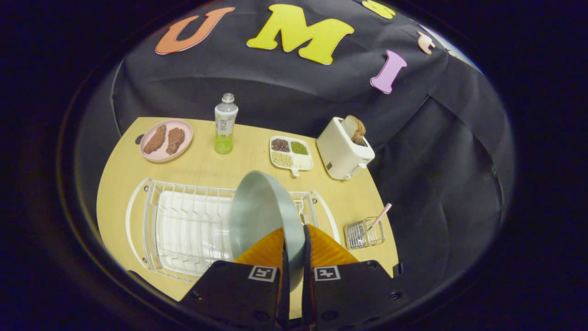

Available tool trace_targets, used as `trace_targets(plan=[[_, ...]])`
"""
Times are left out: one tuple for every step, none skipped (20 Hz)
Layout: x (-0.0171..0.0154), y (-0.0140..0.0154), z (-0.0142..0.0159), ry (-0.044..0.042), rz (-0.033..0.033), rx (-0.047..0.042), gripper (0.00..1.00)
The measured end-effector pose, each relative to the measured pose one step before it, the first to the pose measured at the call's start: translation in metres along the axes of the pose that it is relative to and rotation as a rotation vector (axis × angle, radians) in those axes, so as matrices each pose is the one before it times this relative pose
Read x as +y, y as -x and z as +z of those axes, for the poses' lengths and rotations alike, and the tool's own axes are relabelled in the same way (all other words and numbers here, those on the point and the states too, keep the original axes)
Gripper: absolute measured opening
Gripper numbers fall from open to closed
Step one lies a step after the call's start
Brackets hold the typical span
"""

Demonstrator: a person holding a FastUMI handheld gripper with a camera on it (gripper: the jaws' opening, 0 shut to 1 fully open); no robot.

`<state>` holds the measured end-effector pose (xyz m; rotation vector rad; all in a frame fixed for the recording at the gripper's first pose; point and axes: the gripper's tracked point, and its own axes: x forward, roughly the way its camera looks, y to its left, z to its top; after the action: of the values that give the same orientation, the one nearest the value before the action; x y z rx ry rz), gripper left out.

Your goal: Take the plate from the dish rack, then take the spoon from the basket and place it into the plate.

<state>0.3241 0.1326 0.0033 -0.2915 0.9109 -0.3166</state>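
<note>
Both fingers of the gripper (294, 243) are nearly closed, pinching the rim of the grey plate (259, 211) btwn them; plate stands on edge, tilted, w/ its hollow side facing left, over the right part of the white wire dish rack (183, 225). Rack sits on the wooden table (202, 161), w/ its slots left of the plate bare. Small wire basket (364, 233) is just right of the rack, near the table edge, and the spoon (380, 216) stands in it, handle leaning up and right. Beyond the rack: pink plate w/ two brown food pieces (165, 140), bottle (225, 124), divided tray of grains (290, 154), and white toaster (343, 154) w/ bread (354, 128) sticking out.
</note>
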Motion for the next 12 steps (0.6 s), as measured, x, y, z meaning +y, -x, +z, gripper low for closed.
trace_targets(plan=[[-0.00168, 0.00632, -0.00225, 0.00276, 0.01806, -0.01137, 0.16], [-0.00006, 0.00699, -0.00294, -0.0028, 0.0328, -0.01095, 0.16], [0.0002, 0.00679, -0.00401, -0.00966, 0.0391, -0.01058, 0.16], [-0.00033, 0.00759, -0.00522, -0.01339, 0.0418, -0.01394, 0.16], [0.00016, 0.00648, -0.00688, -0.01101, 0.04816, -0.01093, 0.16], [0.00126, 0.00702, -0.00921, -0.00792, 0.05186, -0.00718, 0.16], [0.00176, 0.005, -0.01158, -0.0081, 0.05297, 0.00013, 0.16], [0.00233, 0.005, -0.0128, -0.01078, 0.05385, 0.0, 0.16], [0.00049, 0.00475, -0.01221, -0.00129, 0.05048, -0.00803, 0.16], [-0.00117, 0.00351, -0.01215, -0.00617, 0.0426, -0.01323, 0.16], [-0.00334, 0.00254, -0.01427, -0.01409, 0.03388, -0.01228, 0.16], [-0.00343, 0.00051, -0.01578, -0.01777, 0.02863, -0.00821, 0.16]])
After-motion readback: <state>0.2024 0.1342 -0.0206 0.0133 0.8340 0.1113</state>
